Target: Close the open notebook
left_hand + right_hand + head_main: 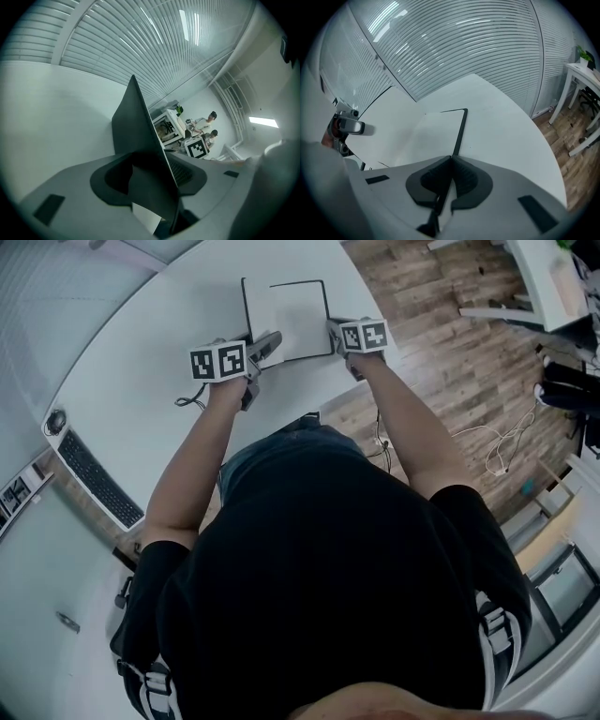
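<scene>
Left tool point(269, 343) spread around upright cover point(137, 138); right tool point(336, 332) pinches notebook point(292, 320) at its right edge. Light, stiffish: I'd take the cover's free edge.

Black-covered notebook point(286, 320) with white pages, open on the table point(141, 334), its left cover tilted up

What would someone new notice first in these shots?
An open notebook lies on the white table, its dark left cover standing up between the wide-apart jaws of the left gripper. The right gripper has its jaws shut on the notebook's near right edge.
</scene>
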`<move>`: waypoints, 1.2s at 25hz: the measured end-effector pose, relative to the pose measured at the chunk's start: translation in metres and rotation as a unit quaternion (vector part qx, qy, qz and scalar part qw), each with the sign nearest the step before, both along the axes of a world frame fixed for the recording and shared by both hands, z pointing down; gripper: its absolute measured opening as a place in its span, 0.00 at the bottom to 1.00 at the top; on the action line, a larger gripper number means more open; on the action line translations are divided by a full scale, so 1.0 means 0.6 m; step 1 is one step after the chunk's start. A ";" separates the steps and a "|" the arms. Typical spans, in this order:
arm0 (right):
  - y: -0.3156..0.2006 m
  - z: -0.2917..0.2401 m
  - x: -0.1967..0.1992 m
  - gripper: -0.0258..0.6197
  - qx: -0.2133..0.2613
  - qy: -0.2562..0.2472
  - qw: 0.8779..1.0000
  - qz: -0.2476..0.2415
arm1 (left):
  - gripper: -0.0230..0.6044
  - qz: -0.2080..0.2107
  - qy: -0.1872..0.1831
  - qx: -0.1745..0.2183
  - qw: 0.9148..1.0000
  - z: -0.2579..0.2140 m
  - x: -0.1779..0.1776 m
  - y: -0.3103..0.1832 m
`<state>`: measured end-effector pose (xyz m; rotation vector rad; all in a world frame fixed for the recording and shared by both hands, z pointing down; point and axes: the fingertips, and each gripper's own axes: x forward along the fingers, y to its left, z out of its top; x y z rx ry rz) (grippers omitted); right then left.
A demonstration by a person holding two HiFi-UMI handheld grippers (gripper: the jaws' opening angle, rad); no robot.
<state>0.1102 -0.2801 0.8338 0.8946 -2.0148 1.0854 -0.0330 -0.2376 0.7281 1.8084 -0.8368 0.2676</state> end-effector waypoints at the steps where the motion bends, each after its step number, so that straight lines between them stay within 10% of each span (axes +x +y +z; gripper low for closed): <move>1: 0.002 -0.001 -0.001 0.10 -0.001 -0.001 1.000 0.000 | 0.38 0.004 0.000 0.001 1.000 -0.004 0.003 0.001; 16: 0.003 0.000 0.003 0.10 -0.003 -0.012 1.000 0.002 | 0.42 0.049 0.000 0.024 0.999 -0.058 0.077 0.001; 30: 0.001 -0.004 0.008 0.09 -0.011 -0.026 1.000 0.007 | 0.42 0.075 0.083 0.025 0.993 -0.091 0.158 0.010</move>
